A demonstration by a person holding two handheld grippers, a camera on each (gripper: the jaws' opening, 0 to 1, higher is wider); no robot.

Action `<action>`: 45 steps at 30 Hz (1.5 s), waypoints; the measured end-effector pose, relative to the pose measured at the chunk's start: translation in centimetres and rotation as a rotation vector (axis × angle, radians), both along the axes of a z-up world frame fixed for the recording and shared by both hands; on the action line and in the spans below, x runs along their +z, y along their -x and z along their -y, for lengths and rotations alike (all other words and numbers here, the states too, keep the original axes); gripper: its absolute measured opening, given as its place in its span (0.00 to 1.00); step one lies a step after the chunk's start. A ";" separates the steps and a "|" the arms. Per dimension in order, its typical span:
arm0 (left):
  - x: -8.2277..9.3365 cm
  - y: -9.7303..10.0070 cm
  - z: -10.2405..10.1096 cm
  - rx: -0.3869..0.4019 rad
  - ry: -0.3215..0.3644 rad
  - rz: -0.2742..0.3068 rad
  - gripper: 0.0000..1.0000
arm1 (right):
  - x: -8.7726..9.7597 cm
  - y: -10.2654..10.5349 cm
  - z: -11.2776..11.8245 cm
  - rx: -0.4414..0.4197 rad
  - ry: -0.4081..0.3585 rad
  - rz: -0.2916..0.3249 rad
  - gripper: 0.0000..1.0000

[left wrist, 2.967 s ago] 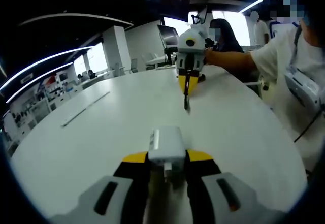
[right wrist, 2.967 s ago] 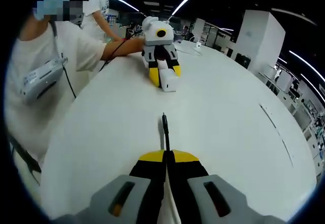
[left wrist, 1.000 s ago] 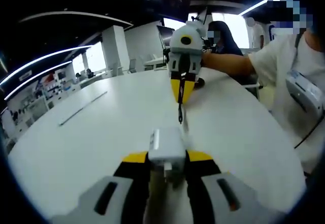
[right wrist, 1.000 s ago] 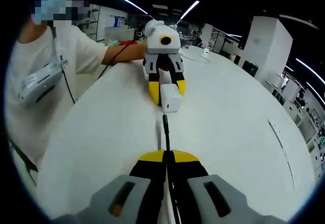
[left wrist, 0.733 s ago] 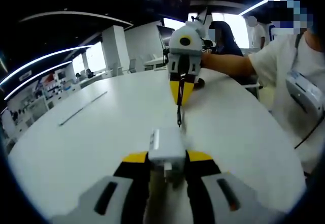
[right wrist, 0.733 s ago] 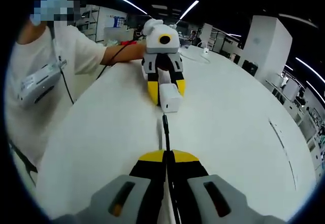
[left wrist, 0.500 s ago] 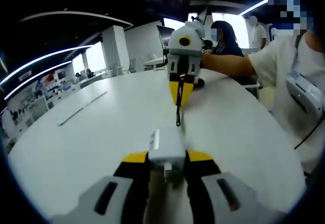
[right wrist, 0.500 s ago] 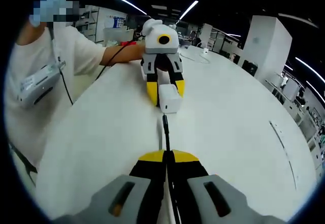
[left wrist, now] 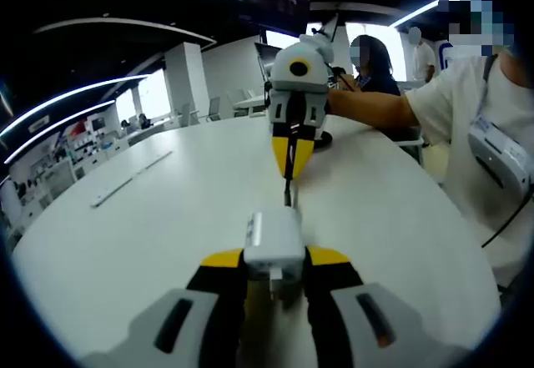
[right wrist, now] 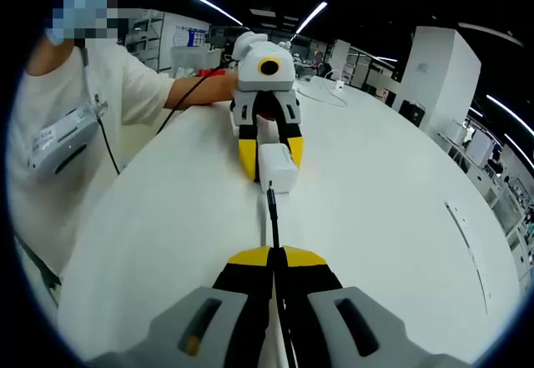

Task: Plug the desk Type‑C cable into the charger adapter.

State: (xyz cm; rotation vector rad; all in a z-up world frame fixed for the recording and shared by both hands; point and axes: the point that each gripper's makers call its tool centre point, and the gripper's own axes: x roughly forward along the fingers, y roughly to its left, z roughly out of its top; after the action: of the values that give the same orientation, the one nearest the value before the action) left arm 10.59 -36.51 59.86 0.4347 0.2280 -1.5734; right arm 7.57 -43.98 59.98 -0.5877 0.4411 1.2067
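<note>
My left gripper is shut on a white charger adapter, which sticks forward from its yellow-tipped jaws. Facing it over the white table, my right gripper holds a black Type-C cable, and its plug points at the adapter from just short of it. In the right gripper view, my right gripper is shut on the cable. The plug reaches up to the lower face of the adapter, held by the left gripper. Whether plug and adapter touch I cannot tell.
A person in a white shirt with a white device on a strap stands at the table's edge and holds both grippers. Another person sits behind. A thin strip lies on the table, far from the grippers.
The two grippers have drawn closer together. The gap between the cable plug and the adapter has shrunk from a wide stretch of table to almost nothing.
</note>
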 end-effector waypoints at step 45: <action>-0.1 0.9 0.4 -0.035 0.013 -0.026 0.26 | -0.2 0.5 -0.6 0.009 -0.032 -0.007 0.02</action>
State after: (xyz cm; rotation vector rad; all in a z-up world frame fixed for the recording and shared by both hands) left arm 9.72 -36.91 59.78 0.4105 0.2310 -1.6148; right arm 7.03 -43.42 59.80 -0.5585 0.4244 1.2231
